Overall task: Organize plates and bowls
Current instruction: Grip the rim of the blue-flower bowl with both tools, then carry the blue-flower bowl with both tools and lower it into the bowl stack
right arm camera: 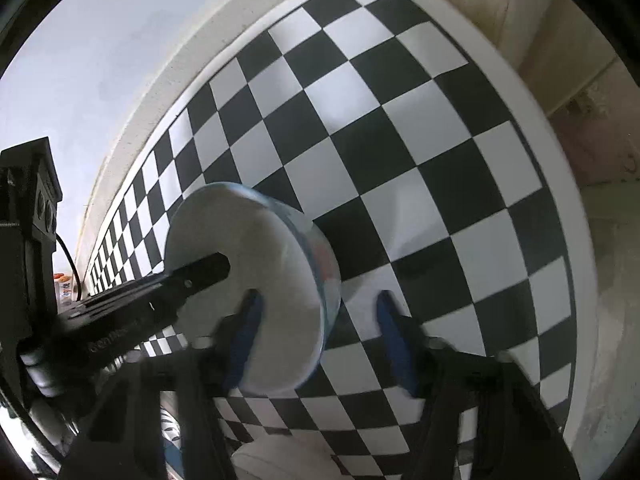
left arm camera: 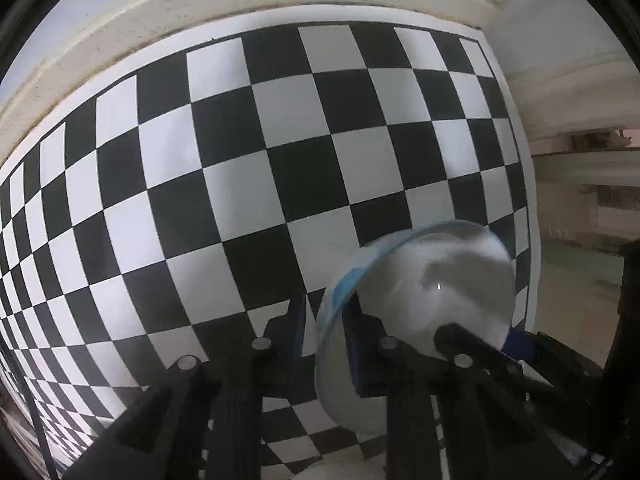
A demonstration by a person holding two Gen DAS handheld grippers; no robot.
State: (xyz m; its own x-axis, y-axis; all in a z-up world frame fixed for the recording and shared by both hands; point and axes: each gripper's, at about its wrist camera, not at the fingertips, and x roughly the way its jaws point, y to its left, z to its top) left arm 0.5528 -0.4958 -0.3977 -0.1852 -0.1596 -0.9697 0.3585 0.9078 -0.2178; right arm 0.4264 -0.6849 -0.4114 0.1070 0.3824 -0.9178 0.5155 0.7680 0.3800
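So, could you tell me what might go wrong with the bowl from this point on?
1. The left hand-held gripper pinches the bowl only by its rim, tilted on edge over the checkerboard sheet; it could pivot or slip out.
2. The right hand-held gripper straddles the rim with its pads apart; letting go on the left now would probably drop the bowl.

Large black-and-white checkerboard sheet (left arm camera: 256, 168) with a white border, lying flat on a cream speckled stone ledge (left arm camera: 132, 28). Pale plain wall (right arm camera: 80, 48) behind. Beside the ledge, greyish blurred floor (right arm camera: 608, 300).
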